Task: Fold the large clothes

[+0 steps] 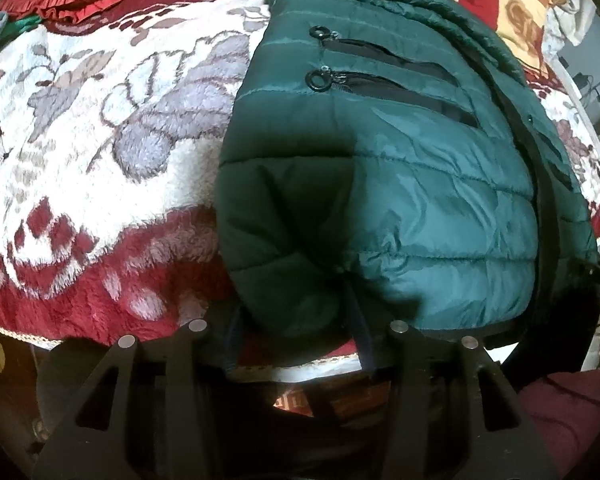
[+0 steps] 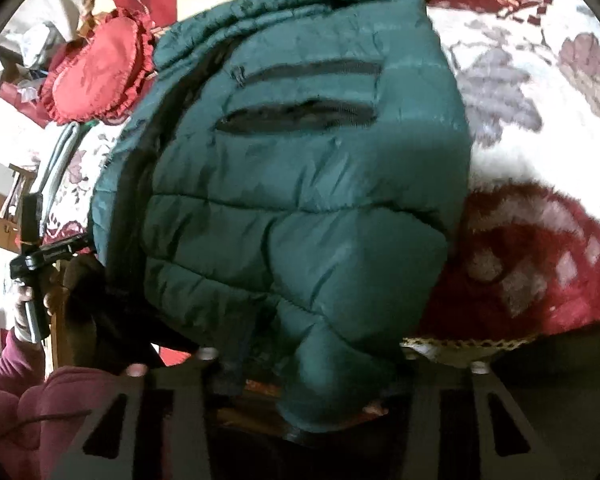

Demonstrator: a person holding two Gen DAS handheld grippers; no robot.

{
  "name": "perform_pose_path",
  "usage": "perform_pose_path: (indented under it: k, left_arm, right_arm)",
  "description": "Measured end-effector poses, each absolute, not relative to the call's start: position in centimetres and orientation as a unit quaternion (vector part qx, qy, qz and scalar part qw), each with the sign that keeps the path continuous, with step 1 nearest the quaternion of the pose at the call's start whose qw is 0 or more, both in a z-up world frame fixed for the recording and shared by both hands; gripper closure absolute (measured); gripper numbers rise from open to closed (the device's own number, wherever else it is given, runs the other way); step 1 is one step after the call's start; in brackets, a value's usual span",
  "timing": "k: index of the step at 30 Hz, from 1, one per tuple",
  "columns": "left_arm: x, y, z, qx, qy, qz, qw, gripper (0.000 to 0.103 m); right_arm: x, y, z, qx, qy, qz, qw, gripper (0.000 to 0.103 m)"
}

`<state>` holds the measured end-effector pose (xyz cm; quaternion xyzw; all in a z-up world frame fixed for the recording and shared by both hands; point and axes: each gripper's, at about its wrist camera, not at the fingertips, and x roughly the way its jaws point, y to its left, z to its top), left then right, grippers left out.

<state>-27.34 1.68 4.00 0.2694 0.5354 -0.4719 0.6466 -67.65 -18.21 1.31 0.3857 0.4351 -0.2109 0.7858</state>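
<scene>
Both grippers sit at the near hem of the green puffer jacket (image 1: 380,168), which lies on the red and cream floral blanket (image 1: 100,140) covering the bed. My left gripper (image 1: 296,344) has jacket fabric bunched between its fingers, and my right gripper (image 2: 304,376) does too; each looks closed on the hem, though the padding hides the fingertips, so I judge rather than see a firm pinch.

My guess is that the jacket is light but bulky: quilted, slick nylon that springs back and slides out of a shallow grip. I would take hold deep at the hem corners, through the stitched seam, not on a puffed panel. 2 zip pockets (image 1: 396,80) with ring pulls sit on the chest and could snag. A red frilled cushion (image 2: 96,68) lies near the collar, beyond the fold line.
</scene>
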Motion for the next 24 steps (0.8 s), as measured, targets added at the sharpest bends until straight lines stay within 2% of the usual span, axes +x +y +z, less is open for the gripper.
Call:
perform_pose_path:
  k: [1,3,5,9,15,24]
  left_arm:
    - [-27.4,1.9,4.3,0.269,0.534,-0.477,0.644,0.066]
    - [-27.1,2.7,5.2,0.263,0.526,-0.482,0.649,0.082]
    - [-26.4,3.4,6.8,0.238,0.519,-0.496,0.654,0.086]
    - [-25.2,4.2,10.0,0.185,0.509,-0.517,0.662,0.088]
    - [-25.8,2.6,12.5,0.19,0.477,-0.519,0.683,0.09]
    - [-23.7,-0.2,17.1,0.138,0.435,-0.525,0.718,0.091]
  right_arm:
    - [-67.9,-18.3,1.8,0.39,0.425,-0.21,0.789,0.077]
    - [-68.4,-18.4,2.8,0.399,0.405,-0.204,0.797,0.081]
    - [-68.6,-18.5,4.2,0.401,0.385,-0.2,0.807,0.083]
    - [-68.4,-18.8,7.1,0.392,0.344,-0.198,0.83,0.084]
    - [-68.0,-19.6,10.2,0.368,0.314,-0.21,0.85,0.086]
    - [-67.0,-23.1,14.5,0.339,0.258,-0.243,0.871,0.087]
